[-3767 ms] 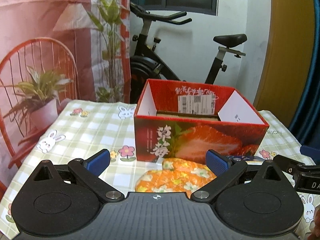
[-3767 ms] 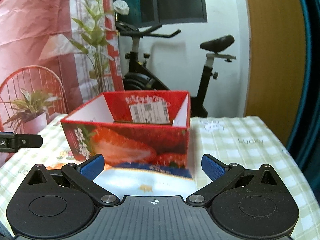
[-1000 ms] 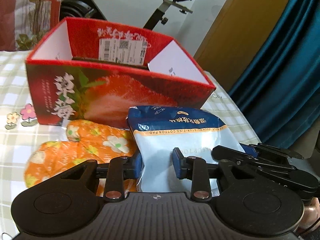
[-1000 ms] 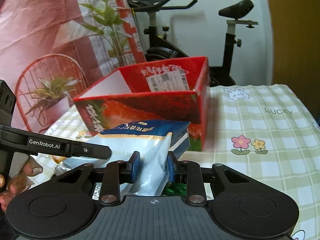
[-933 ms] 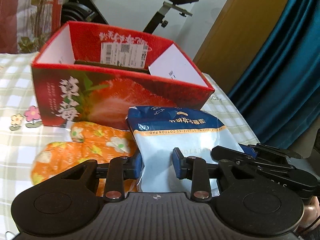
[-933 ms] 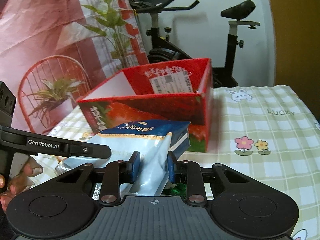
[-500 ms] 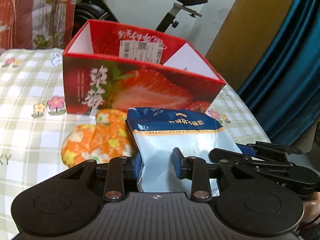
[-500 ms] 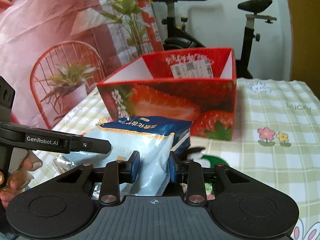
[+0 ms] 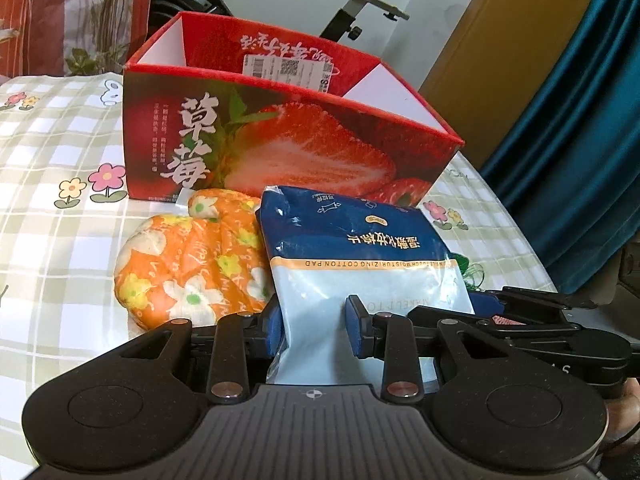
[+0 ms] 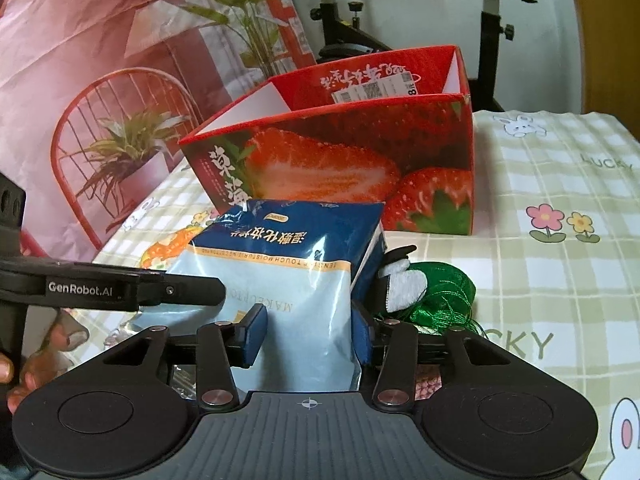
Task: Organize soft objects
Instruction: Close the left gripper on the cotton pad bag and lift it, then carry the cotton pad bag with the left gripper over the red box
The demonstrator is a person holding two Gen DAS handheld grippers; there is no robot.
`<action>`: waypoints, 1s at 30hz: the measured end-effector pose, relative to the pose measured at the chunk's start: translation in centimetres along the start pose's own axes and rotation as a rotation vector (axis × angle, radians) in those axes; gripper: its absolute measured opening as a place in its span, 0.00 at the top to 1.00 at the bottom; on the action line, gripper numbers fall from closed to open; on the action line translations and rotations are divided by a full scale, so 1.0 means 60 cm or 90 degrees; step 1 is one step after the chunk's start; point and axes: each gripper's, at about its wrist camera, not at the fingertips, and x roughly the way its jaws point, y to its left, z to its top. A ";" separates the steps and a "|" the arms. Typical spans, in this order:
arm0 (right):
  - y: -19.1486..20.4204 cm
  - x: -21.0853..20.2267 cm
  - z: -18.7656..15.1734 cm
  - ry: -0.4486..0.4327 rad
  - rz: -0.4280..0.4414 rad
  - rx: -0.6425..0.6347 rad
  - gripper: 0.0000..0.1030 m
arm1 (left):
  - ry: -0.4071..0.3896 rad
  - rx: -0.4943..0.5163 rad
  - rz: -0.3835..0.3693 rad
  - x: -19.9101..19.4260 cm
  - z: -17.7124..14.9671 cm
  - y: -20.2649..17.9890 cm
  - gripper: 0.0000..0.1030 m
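Both grippers grip one blue and pale-blue pack of cotton pads (image 9: 360, 256), held off the checked tablecloth (image 9: 52, 216). My left gripper (image 9: 314, 326) is shut on its near edge. My right gripper (image 10: 306, 336) is shut on its right end, where the pack (image 10: 288, 280) also shows. The red strawberry box (image 9: 272, 136) stands open behind it, also in the right wrist view (image 10: 360, 160). An orange flowered soft toy (image 9: 192, 264) lies on the cloth left of the pack, in front of the box.
A green tinsel bundle with a white and black soft piece (image 10: 428, 292) lies right of the pack. An exercise bike (image 9: 360, 4), a plant backdrop (image 10: 132, 80) and a blue curtain (image 9: 572, 120) stand beyond the table edges.
Both grippers closed on the cotton pad pack and raised it; the view has since swung left and back from the box, showing the green bundle under the pack.
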 end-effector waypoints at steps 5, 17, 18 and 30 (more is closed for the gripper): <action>0.012 -0.018 0.010 -0.023 0.004 -0.016 0.64 | -0.032 0.016 -0.008 -0.020 0.011 -0.008 0.67; 0.035 -0.068 0.048 -0.096 0.001 -0.063 0.67 | -0.119 0.065 -0.023 -0.080 0.034 -0.044 0.67; 0.036 -0.069 0.049 -0.096 0.001 -0.063 0.68 | -0.118 0.064 -0.024 -0.079 0.034 -0.044 0.67; 0.034 -0.054 0.030 -0.068 -0.002 -0.056 0.69 | -0.086 0.035 -0.032 -0.060 0.018 -0.021 0.67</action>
